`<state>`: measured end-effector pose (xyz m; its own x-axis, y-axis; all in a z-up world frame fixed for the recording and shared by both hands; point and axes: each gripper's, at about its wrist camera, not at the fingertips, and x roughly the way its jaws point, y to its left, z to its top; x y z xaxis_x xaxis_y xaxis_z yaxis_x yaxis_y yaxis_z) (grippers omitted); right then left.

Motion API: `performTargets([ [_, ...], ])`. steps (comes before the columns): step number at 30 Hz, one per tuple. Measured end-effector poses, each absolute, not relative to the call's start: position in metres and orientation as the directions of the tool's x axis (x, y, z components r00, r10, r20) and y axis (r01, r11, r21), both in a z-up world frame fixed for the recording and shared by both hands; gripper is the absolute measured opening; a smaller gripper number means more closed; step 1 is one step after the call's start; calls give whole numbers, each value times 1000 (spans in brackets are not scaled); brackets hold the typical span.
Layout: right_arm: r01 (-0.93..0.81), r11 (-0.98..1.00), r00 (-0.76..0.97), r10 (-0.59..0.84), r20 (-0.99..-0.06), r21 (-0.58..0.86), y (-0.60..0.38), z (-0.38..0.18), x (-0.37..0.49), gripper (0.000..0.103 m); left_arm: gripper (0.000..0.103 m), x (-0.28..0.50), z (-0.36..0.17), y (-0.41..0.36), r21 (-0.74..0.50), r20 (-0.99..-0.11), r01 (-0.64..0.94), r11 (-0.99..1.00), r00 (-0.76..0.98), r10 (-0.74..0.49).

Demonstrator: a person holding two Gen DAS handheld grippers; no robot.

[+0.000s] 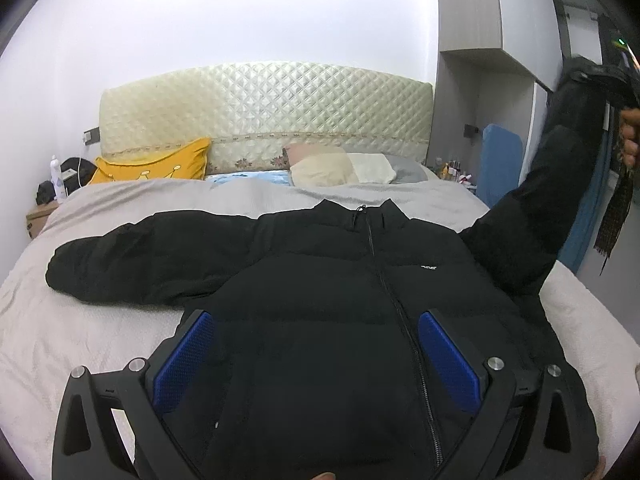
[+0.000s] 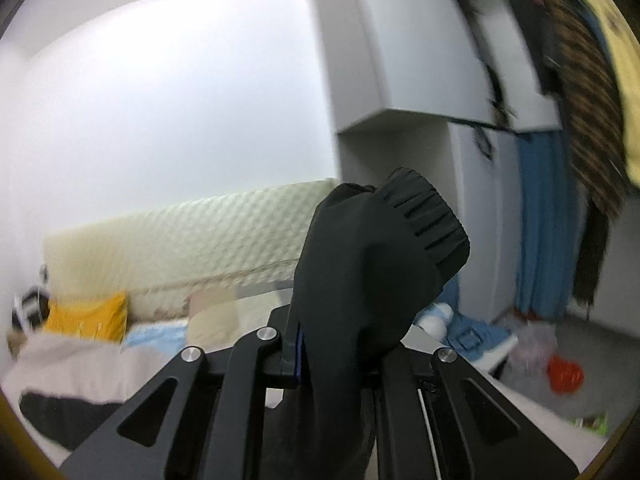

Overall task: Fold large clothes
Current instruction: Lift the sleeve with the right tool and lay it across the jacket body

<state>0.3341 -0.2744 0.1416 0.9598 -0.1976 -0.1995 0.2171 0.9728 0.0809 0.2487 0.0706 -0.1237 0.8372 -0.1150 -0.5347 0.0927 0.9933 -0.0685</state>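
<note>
A black puffer jacket [image 1: 320, 280] lies front up and zipped on the grey bed cover [image 1: 60, 320]. One sleeve [image 1: 140, 260] is stretched flat to the left. My left gripper [image 1: 320, 344] hovers low over the jacket's body, its blue pads [image 1: 188, 360] wide apart with nothing pinched between them. The other sleeve [image 1: 560, 168] is pulled up off the bed at the right toward a hand [image 1: 630, 136]. In the right wrist view my right gripper [image 2: 332, 332] is shut on that sleeve [image 2: 360, 280] just behind the ribbed cuff [image 2: 424, 220], which stands above the fingers.
A quilted cream headboard [image 1: 264, 112] backs the bed, with a yellow pillow [image 1: 156, 164] and pale pillows [image 1: 340, 168]. A nightstand with a bottle [image 1: 56, 178] stands at the left. Grey cabinets [image 1: 468, 40], a blue cloth [image 2: 548, 224] and a striped scarf [image 1: 616, 208] stand at the right.
</note>
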Motion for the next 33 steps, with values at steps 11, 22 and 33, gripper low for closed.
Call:
performTargets([
  [11, -129, 990, 941, 138, -310, 48, -94, 69, 394, 11, 103, 247, -118, 98, -74, -540, 51, 996, 837, -83],
  [22, -405, 913, 751, 366, -549, 55, 27, -66, 434, 11, 103, 248, -134, 127, -117, -569, 18, 993, 819, -82],
  [33, -435, 900, 617, 322, -718, 30, 55, -178, 454, 14, 103, 256, -156, 131, -159, -597, 14, 987, 795, -107],
])
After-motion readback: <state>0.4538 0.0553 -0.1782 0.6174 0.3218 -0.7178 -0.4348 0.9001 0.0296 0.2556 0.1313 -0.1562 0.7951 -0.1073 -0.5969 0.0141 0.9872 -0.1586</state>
